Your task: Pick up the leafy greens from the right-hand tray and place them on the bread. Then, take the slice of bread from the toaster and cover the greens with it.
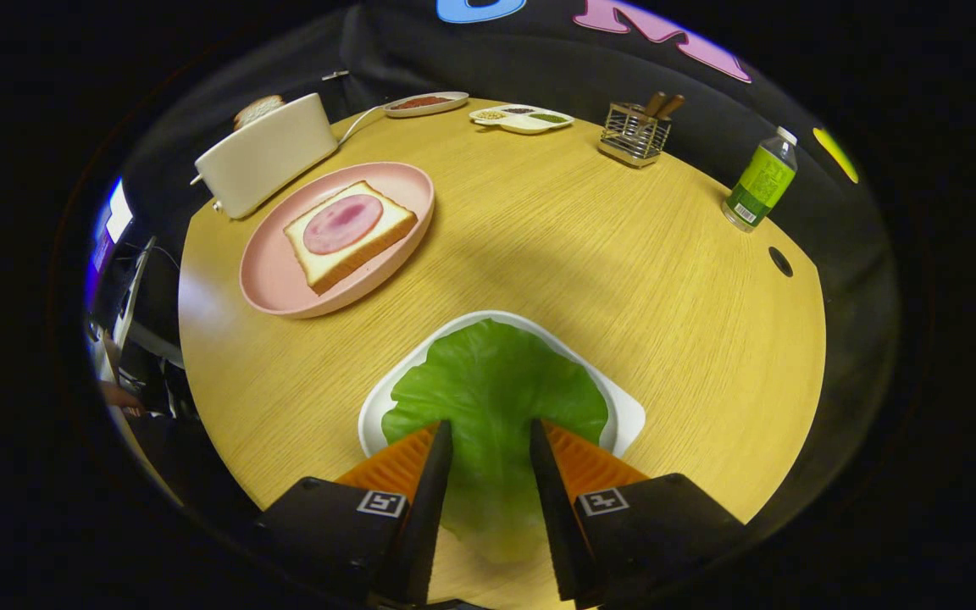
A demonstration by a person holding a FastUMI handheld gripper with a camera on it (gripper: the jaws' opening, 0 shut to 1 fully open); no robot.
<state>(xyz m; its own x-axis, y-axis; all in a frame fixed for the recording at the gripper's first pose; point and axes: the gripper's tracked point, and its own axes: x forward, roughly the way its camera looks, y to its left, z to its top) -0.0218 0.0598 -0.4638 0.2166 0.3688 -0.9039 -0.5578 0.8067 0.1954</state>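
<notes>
A green lettuce leaf (pixel 492 385) lies on a white tray (pixel 628 411) right at my fingers. My gripper (pixel 490 434) is open, its two fingers astride the leaf's near part, which runs back between them; whether they touch it I cannot tell. Beyond and to the left, a pink plate (pixel 272 284) holds a slice of bread (pixel 351 235) topped with a round of ham (pixel 342 224). Behind the plate stands a white toaster (pixel 266 155) with a bread slice (pixel 257 108) poking out of its top.
At the round wooden table's (pixel 590 246) far side lie an oval dish (pixel 425 103) and a divided condiment dish (pixel 522 118). A wire holder with utensils (pixel 636 131) and a green-labelled bottle (pixel 761 182) stand to the right. A small hole (pixel 780 261) sits near the right rim.
</notes>
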